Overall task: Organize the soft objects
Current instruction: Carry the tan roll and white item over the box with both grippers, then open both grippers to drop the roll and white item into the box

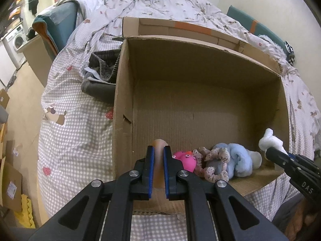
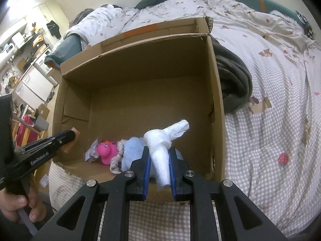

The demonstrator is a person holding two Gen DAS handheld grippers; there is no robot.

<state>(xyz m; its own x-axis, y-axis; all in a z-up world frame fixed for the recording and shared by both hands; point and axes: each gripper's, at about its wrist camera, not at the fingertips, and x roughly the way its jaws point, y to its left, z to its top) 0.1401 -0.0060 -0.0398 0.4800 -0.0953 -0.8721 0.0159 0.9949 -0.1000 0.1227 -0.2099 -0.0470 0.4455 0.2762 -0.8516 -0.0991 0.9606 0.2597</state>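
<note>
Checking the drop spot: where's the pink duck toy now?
The pink duck toy lies inside the cardboard box by its near wall, left of the light-blue plush in both views.

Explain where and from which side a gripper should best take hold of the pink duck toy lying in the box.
Grip the pink duck toy across its rounded head, coming from above: the cardboard box is open-topped, and a frilly soft toy crowds one side.

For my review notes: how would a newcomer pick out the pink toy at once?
Find the open cardboard box on the checked bedspread. Along its near wall lies a row of soft things. The pink toy sits left of the pale blue plush, the only bright pink, smooth one, with an orange beak.
</note>
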